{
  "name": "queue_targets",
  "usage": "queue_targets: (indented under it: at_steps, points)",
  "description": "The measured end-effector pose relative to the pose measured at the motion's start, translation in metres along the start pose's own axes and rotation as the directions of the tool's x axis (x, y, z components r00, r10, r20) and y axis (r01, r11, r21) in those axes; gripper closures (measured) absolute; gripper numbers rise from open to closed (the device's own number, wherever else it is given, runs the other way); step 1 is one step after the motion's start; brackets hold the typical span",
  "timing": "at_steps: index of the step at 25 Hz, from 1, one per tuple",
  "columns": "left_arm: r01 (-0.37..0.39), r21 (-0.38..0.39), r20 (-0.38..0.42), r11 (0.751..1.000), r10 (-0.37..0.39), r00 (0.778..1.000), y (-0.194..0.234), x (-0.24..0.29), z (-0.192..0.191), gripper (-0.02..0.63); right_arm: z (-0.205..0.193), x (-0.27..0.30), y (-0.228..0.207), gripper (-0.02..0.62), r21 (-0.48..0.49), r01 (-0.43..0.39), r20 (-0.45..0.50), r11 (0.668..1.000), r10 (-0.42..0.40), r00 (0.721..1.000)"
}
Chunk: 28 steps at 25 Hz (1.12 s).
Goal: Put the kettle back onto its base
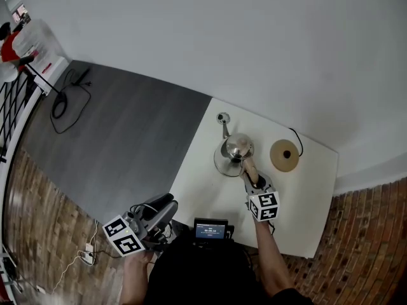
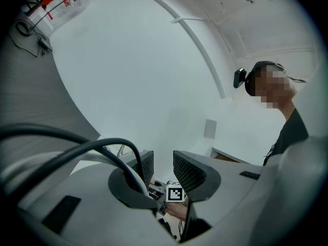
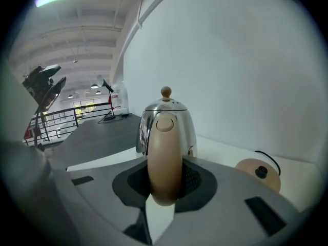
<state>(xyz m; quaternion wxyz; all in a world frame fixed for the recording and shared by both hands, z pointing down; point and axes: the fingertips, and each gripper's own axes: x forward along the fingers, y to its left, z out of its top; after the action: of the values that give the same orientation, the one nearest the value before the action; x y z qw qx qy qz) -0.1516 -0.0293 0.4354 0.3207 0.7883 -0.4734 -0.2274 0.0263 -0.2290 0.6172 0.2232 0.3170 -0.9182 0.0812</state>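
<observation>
Right claw (image 3: 165,182) grips the kettle (image 3: 180,127) by its handle (image 3: 164,152).

The kettle (image 3: 185,123) is shiny silver with a beige handle (image 3: 164,163). Beside the kettle, the base (image 1: 284,155) is tan, the table (image 1: 305,202) white.

White desk (image 1: 202,183), far edge against a white wall (image 1: 254,37). Chrome kettle (image 1: 236,148) with a tan handle stands upright on it, about mid-desk. Round tan base (image 1: 284,155) lies flat to the kettle's right, near but not touching. The base's black cord (image 1: 297,138) runs toward the desk's far edge.
</observation>
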Motion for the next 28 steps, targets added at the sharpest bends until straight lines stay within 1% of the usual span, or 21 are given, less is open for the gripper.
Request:
queue_targets:
  at_steps: [3,6,10,16,23,28]
  points:
    - [-0.002,0.005,-0.008,1.000,0.002,1.000,-0.001,0.003,-0.001,0.489,0.013,-0.003,-0.006,0.517,0.012,-0.003,0.047,1.000,0.002,0.999]
    - [-0.003,0.010,-0.016,1.000,0.004,1.000,-0.002,0.007,-0.001,0.489,0.014,-0.007,-0.012,0.517,0.029,0.002,0.070,1.000,-0.004,0.998]
    - [-0.006,0.010,-0.023,1.000,0.006,1.000,-0.001,0.009,-0.002,0.489,0.017,-0.016,-0.023,0.517,0.060,0.026,0.105,0.998,-0.032,0.994]
    - [-0.003,0.015,-0.038,1.000,0.004,0.999,-0.003,0.016,-0.005,0.489,0.033,-0.033,-0.041,0.517,0.059,0.055,0.150,0.997,-0.063,0.987]
    - [0.010,0.021,-0.058,1.000,-0.009,0.998,-0.007,0.025,-0.007,0.489,0.050,-0.057,-0.062,0.518,0.089,0.098,0.211,0.991,-0.115,0.971]
    - [0.021,0.027,-0.074,0.999,-0.019,0.997,-0.011,0.033,-0.009,0.489,0.052,-0.073,-0.081,0.520,0.110,0.133,0.232,0.985,-0.156,0.960]
